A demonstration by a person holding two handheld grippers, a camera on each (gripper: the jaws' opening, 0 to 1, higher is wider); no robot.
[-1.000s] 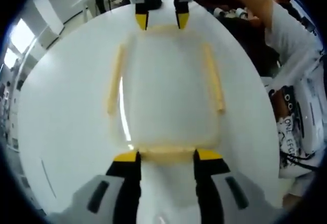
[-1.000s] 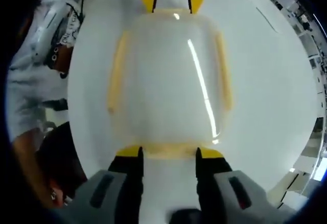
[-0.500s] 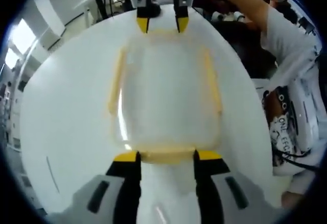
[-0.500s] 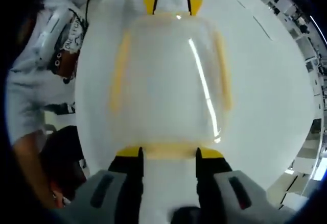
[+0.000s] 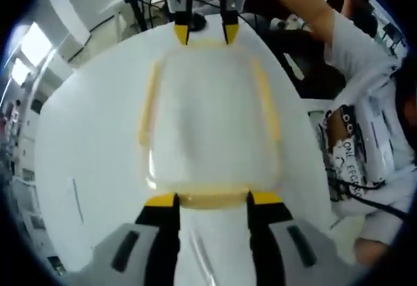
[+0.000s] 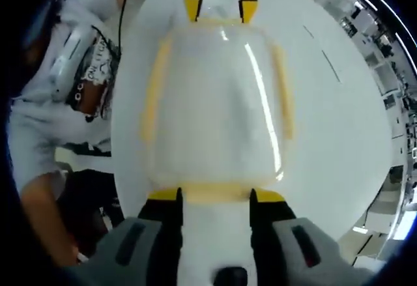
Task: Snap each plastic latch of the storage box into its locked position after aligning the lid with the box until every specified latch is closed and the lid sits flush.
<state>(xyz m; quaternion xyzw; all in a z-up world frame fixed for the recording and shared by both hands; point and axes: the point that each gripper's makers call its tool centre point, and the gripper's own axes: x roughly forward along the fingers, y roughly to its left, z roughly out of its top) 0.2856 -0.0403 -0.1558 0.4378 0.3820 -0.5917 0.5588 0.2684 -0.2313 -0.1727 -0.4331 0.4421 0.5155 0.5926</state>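
- While the lid [image 5: 208, 123] lies on the storage box [image 6: 215, 113] at frame centre, each end latch [image 5: 212, 199] sits between wide jaws of the left gripper [image 5: 212, 201] and right gripper [image 6: 215, 198].
- Side latches' [image 6: 152, 97] locking: cannot tell.

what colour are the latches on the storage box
Pale yellow: long plastic latches along the translucent white storage box, clearest in the right gripper view.

Bright overexposed whites, blurred fisheye edges
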